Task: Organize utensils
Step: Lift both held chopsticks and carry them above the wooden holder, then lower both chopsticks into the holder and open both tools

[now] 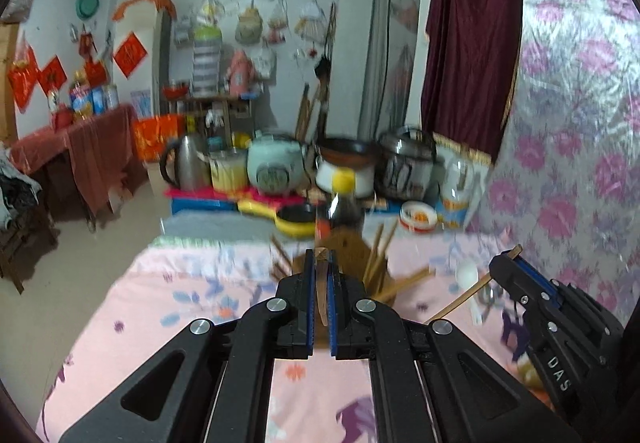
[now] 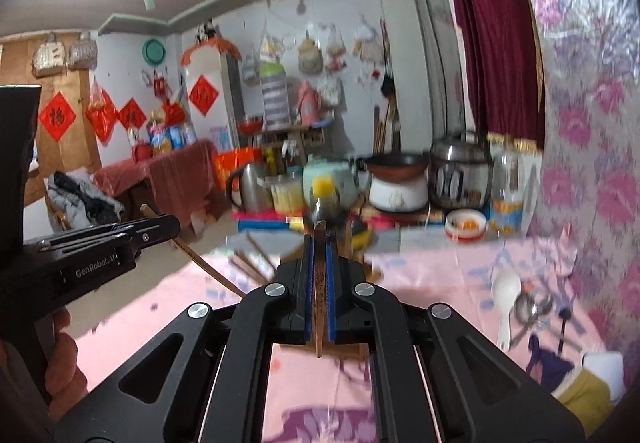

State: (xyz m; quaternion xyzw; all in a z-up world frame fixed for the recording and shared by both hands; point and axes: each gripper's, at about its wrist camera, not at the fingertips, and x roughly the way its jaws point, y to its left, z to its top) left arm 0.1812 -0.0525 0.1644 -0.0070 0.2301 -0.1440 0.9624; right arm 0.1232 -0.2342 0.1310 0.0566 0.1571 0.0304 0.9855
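Pink floral counter (image 1: 140, 323): both tongs, left (image 1: 320, 263) and right (image 2: 319, 243), clamp chopsticks lengthwise; wooden holder (image 1: 344, 247) stands just beyond, nearer left.

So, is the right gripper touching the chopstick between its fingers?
Touching. The right wrist view shows the right gripper shut on the chopstick, both blue pads against it.
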